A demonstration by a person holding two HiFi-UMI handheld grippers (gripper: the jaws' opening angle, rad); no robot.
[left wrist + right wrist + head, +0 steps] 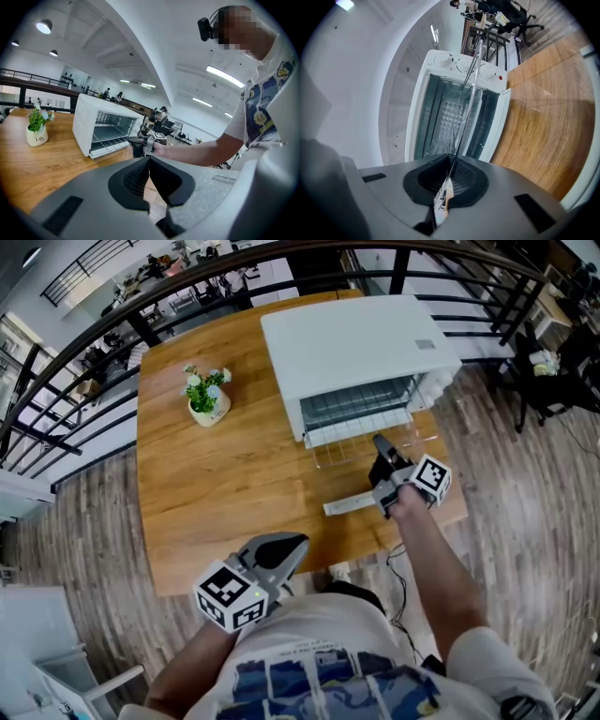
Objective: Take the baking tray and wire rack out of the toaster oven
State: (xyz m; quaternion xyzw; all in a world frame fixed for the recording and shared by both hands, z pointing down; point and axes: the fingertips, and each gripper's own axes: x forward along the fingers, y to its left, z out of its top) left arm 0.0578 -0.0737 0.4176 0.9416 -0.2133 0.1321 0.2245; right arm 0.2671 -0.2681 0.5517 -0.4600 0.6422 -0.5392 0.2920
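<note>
1. My right gripper (382, 442) is clamped on the front edge of the wire rack (337, 454). It sits directly in front of the toaster oven (356, 343).
2. The rack projects partly out of the oven mouth, above the lowered glass door. In the right gripper view it runs edge-on from the closed jaws into the cavity.
3. My left gripper (296, 544) has its jaws together on nothing. It hangs at the near edge of the worktop (216, 493), well apart from the oven.
4. I cannot make out the baking tray.
5. 1 potted plant (208, 399) stands on the worktop to the left of the oven.
</note>
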